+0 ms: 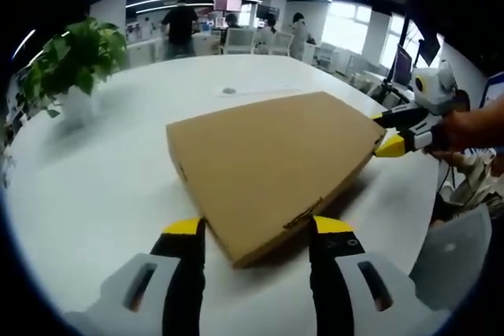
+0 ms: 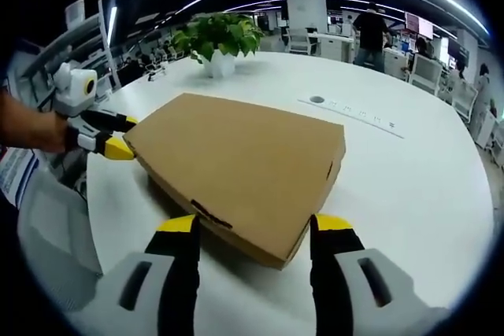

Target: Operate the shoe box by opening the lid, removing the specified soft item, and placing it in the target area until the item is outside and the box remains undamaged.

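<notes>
On the white surface (image 1: 94, 194) | shoe box (image 1: 272, 167) lay flat, lid closed | left claw (image 1: 256, 230) released at near corner | right claw (image 2: 253, 226) released at opposite corner | risk: uneven prying could crease cardboard.

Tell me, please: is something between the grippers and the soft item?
Yes. The closed lid of the box covers the inside, so the item is hidden. Both grippers, left and right, stand open at opposite box corners.
</notes>
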`<state>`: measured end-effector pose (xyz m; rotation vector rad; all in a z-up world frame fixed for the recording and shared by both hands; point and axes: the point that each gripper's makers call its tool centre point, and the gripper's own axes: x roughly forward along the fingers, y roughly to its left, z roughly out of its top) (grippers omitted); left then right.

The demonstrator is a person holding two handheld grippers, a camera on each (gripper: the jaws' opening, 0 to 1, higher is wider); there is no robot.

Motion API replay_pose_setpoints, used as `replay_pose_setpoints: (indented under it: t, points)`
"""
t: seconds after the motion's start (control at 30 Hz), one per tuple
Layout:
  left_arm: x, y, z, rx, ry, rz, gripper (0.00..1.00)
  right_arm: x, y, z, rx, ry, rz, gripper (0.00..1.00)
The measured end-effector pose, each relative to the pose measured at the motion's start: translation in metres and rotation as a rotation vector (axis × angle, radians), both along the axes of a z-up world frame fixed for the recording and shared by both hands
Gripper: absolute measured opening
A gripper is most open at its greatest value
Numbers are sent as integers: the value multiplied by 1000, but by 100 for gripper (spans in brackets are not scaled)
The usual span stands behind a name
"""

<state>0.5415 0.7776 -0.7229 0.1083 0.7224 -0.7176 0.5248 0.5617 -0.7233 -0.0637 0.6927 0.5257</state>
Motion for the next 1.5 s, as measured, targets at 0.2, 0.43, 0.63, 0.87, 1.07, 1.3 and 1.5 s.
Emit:
replay_pose_setpoints:
  t: [0.2,0.43,0.63,0.87,1.07,1.3,1.5]
  points:
    - [-6,5,1,-5,12,-11,51,-9,4,2,4,3,-5,51]
    - [-13,11,0,4,27,-28,51,-22,8,2,-1,7,-8,50]
    - [-25,19,-1,6,31,-35,51,-37,15,2,-1,12,-13,50]
    - [-39,31,-2,16,40,-41,51,-54,26,2,-3,18,1,48]
    - [-49,40,-2,19,43,-41,51,-66,36,2,-1,20,0,47]
    - [-61,53,-2,20,44,-38,51,-79,48,2,3,20,-5,47]
    - [-72,64,-2,26,50,-41,50,-91,60,2,-1,28,-1,46]
